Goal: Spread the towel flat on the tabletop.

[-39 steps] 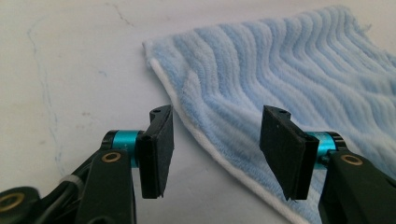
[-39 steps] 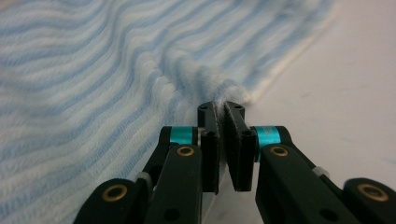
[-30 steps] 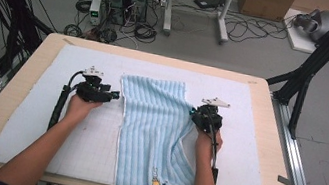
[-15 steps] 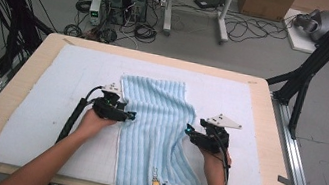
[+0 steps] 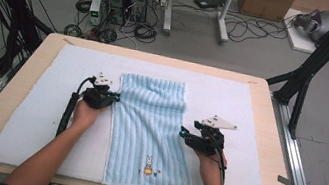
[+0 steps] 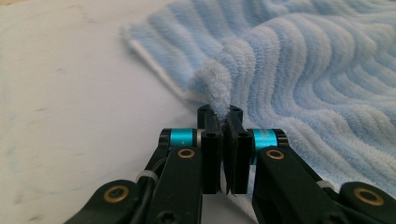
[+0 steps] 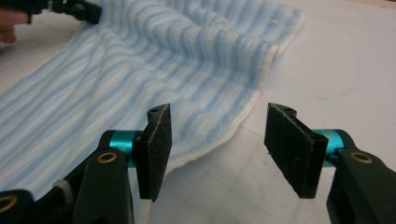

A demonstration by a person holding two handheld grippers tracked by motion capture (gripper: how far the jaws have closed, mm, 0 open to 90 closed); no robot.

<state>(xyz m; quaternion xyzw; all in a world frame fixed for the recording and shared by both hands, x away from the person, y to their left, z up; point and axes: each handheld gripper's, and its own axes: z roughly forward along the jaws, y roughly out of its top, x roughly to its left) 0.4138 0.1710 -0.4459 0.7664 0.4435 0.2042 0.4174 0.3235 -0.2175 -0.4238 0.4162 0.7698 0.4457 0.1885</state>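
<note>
Towel (image 5: 149,128): light blue, ribbed, lies lengthwise on the white mat (image 5: 250,112) that covers the table (image 5: 18,78), its near end reaching the mat's front edge. A small rabbit motif (image 5: 148,165) sits near that end. The far part is rumpled, with shallow folds.

Left claw (image 5: 114,98): at the towel's left edge, jaws closed on a pinched-up ridge of the cloth; in the left gripper view (image 6: 223,122) the fabric rises between the two pads and is lifted off the mat there.

Right claw (image 5: 182,135): at the towel's right edge, jaws spread wide. In the right gripper view (image 7: 217,135) the towel's white-trimmed edge runs between the pads, nearer the left pad, with bare mat beyond. Holds nothing.
</note>
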